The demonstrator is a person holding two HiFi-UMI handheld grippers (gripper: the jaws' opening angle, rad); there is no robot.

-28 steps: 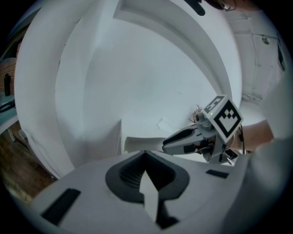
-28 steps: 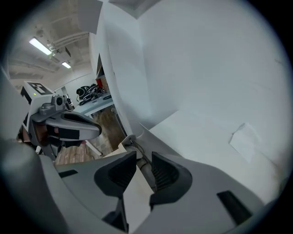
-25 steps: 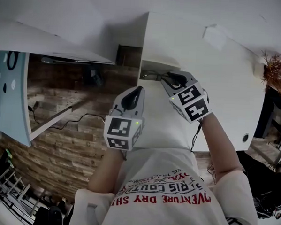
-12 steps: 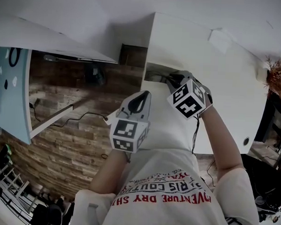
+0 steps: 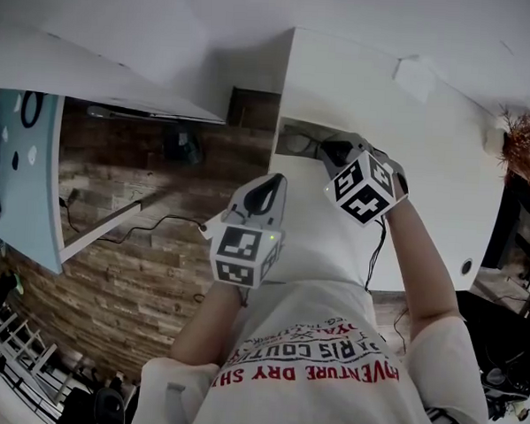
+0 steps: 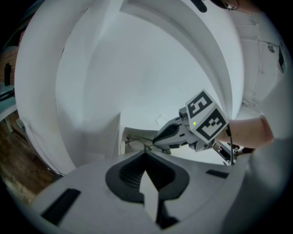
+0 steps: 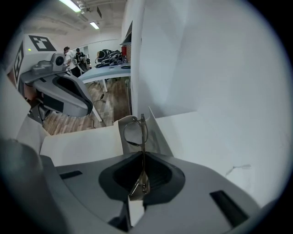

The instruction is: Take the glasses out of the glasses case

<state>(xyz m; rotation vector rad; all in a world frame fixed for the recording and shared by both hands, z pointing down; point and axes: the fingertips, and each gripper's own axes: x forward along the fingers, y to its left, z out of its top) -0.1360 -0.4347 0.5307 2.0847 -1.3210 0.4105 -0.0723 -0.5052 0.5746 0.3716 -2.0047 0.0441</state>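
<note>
The glasses [image 7: 135, 131], thin wire-framed, light and easily bent, are pinched edge-on at the frame by the right gripper [image 7: 143, 159], one round lens standing upright directly above the open white glasses case [image 7: 158, 133]. Judged fragile: grip belongs on the frame, not the lens. Whether they are fully clear of the case cannot be determined; nothing else is visible inside it. The left gripper [image 6: 146, 157] hovers nearby over the white table [image 5: 427, 171], jaws pressed together, empty.

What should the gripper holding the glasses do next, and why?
Probably raise the right gripper a little, away from the glasses case. Its jaws are shut on the glasses, whose lens end sits right at the open case. The left gripper is shut and empty.
</note>
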